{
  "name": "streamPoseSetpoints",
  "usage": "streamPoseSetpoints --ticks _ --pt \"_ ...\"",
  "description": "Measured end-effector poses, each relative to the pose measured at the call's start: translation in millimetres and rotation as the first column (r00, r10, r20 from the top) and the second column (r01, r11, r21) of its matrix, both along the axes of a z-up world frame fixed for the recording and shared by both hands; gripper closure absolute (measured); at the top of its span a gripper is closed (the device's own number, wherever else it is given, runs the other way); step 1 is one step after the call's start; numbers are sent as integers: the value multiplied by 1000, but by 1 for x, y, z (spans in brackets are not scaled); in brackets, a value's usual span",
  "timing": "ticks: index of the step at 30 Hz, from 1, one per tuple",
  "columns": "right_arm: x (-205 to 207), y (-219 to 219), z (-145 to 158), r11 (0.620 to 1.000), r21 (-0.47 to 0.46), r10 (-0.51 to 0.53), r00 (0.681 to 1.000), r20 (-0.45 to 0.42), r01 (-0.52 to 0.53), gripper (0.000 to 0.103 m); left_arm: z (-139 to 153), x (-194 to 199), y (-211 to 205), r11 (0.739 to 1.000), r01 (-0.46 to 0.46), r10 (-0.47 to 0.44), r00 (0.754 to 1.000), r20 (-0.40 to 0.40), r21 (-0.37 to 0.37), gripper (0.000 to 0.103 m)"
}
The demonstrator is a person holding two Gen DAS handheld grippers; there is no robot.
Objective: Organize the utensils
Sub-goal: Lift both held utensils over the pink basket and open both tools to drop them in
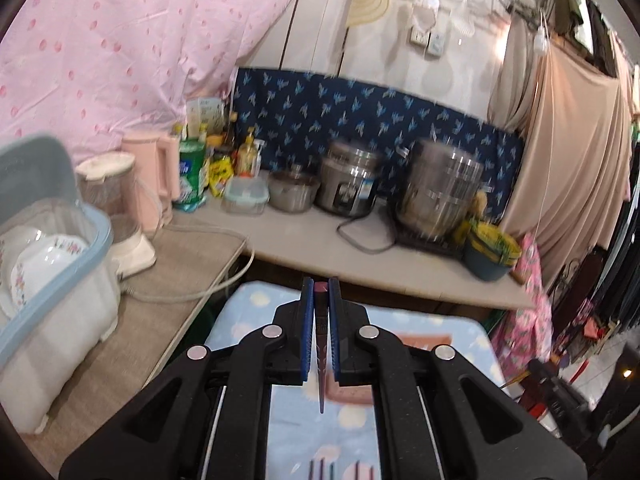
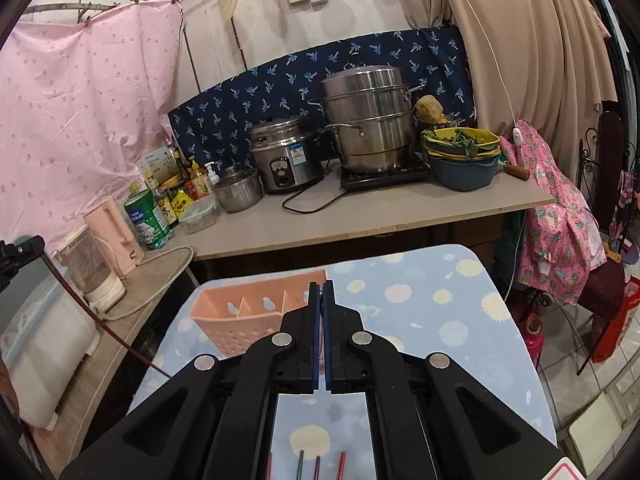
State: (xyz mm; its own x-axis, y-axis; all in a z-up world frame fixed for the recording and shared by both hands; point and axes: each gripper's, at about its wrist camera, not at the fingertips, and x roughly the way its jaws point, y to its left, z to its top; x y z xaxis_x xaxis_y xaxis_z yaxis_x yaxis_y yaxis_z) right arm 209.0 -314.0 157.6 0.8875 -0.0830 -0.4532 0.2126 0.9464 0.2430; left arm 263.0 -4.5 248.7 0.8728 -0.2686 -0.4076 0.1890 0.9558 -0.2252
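L gripper is seen at lower centre of left wrist view, fingers clamped on a dark red chopstick; its blunt end shows between the fingertips, the pointed end hangs down toward the frame bottom. R gripper sits at lower centre of right wrist view, fingers pressed together w/ only a thin sliver visible in the seam; whether anything is held there can't be told. Pink utensil holder w/ divided compartments and perforated front is placed on the dotted blue cloth, just left of the R fingertips in frame; in left view it's mostly hidden behind the gripper. More chopsticks, red, green and purple, are laid on the cloth at bottom centre, apart from the holder. A dark red stick-like line is seen slanting at lower left of right view, blurred at its lower end. Beyond the cloth, a counter w/ steamer pot, rice cooker and stacked basins is seen mid-frame. Dish rack w/ plates is at left edge of left view, blender beside it. Left view is motion-blurred.
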Motion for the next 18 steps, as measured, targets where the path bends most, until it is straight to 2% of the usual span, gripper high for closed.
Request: streamPoseSetpoints --ticks 4,8,11,18 --pt "28 -5 10 1000 12 -4 1000 20 4 101 25 17 -15 999 13 -11 999 53 -43 96" --pt "55 -7 8 999 35 10 1000 10 -10 101 29 34 -32 998 22 -18 997 73 -54 96" --pt "70 -7 -2 999 30 16 1000 -14 -16 101 20 48 -44 999 24 -21 998 61 -46 96" --pt "92 -10 -35 999 32 22 996 -88 -19 101 -24 73 -60 1000 29 -29 999 -20 -6 96"
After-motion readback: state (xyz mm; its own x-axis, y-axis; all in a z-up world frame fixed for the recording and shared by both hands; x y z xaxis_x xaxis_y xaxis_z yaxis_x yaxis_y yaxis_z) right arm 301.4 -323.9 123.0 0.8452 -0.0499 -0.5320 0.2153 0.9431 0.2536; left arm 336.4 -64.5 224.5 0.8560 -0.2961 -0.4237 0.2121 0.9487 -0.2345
